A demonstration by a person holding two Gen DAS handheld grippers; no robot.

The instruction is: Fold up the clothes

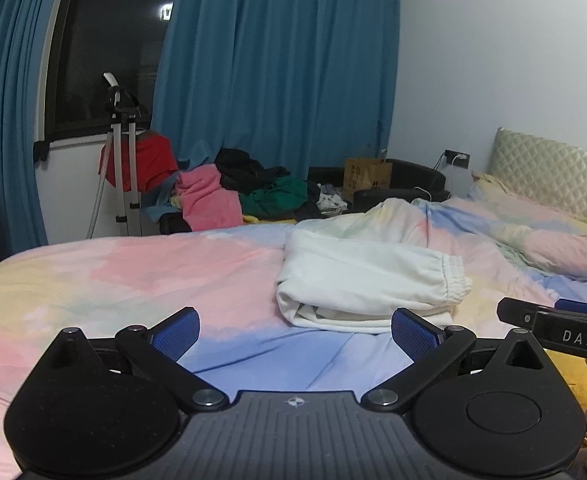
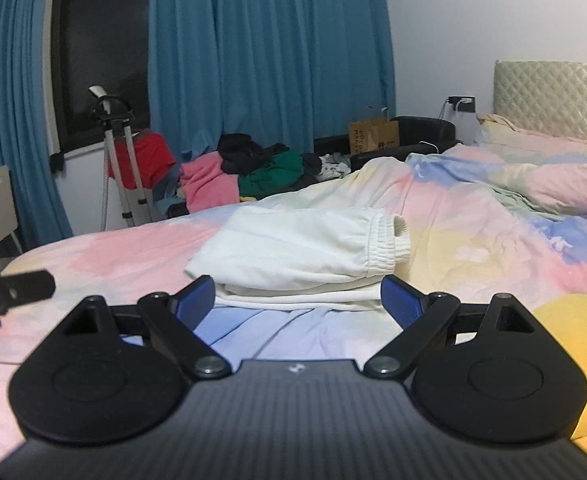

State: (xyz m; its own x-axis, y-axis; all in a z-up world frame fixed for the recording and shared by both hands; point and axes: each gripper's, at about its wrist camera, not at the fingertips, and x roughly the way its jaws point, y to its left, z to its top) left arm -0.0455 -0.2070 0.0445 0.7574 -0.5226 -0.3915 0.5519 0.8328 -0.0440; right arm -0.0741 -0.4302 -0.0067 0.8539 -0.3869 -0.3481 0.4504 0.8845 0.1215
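A folded white garment [image 1: 357, 280] with an elastic cuff at its right end lies on the pastel bedspread [image 1: 133, 276]. It also shows in the right wrist view [image 2: 293, 252]. My left gripper [image 1: 295, 330] is open and empty, hovering just in front of the garment's near left edge. My right gripper [image 2: 298, 300] is open and empty, with its blue pads either side of the garment's near edge. The right gripper's tip also shows at the right edge of the left wrist view [image 1: 553, 316].
A pile of pink, black and green clothes [image 1: 245, 192] lies beyond the bed under blue curtains [image 1: 277, 60]. A garment steamer stand [image 1: 123, 152] with a red item stands by the window. Pillows [image 2: 541, 168] and a headboard are at the right. A yellow cloth [image 2: 577, 344] lies near right.
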